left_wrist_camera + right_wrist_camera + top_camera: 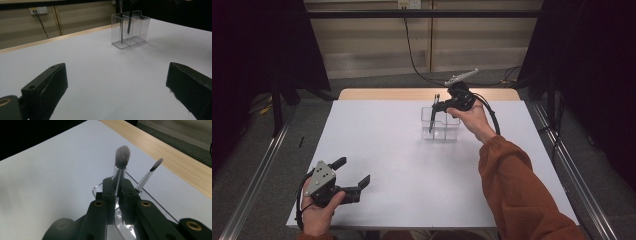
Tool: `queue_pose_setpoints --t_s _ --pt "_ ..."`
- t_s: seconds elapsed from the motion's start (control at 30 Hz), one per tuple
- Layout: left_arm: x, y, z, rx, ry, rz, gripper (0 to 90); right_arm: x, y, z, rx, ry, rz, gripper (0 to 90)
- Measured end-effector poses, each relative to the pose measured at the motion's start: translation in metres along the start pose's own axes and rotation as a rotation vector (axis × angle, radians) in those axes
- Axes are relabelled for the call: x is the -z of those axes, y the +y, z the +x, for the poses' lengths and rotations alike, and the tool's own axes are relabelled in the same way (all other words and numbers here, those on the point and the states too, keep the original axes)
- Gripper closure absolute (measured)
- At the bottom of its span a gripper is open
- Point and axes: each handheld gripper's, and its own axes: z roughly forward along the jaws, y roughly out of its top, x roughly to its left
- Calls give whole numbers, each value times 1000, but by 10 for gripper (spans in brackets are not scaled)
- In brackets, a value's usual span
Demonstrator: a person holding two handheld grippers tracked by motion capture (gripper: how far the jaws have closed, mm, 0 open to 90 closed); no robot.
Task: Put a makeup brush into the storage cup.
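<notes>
A clear acrylic organizer [447, 131] [141, 27] [94, 191] stands far right of centre on the white table [402, 165]. My right gripper [435, 106] [118, 192] hovers above it, shut on a fluffy-headed makeup brush [432, 120] [121, 157]. The brush's dark handle [129, 25] hangs down inside a compartment, its end just above the floor. A slim brush with an angled tip [149, 173] [121, 25] stands tilted in a neighbouring compartment. My left gripper [353, 171] [117, 90] rests at the near left, open, with bare table between its jaws.
A wooden strip [422, 93] runs along the table's far edge. A black cable [492, 117] trails from the right gripper over the orange sleeve [512, 180]. Metal rails [257, 170] flank the table on the floor. Dark curtains hang on both sides.
</notes>
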Motion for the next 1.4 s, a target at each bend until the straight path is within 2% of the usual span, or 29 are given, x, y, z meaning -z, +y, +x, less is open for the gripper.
queue_pose_setpoints --t_s 0.3,0.5,0.73,0.97,1.03,1.27,1.4 --pt "0 0 0 -1 5 4 37 -1 -7 -1 -12 18 -29 763" --pt "0 0 1 -2 5 5 37 3 -13 -2 -13 8 -65 614" --pt "0 0 2 1 9 3 37 9 -19 0 -18 -8 -110 370" --pt "-1 1 5 11 14 -3 36 13 -29 3 -15 -13 -162 227" --pt "-2 1 5 13 16 -2 36 14 -33 4 -25 -16 -173 162" --pt "-4 1 6 14 11 -5 37 19 -44 3 -51 -24 -207 68" --pt "-5 1 6 15 11 -1 37 21 -49 3 -48 -19 -220 32"
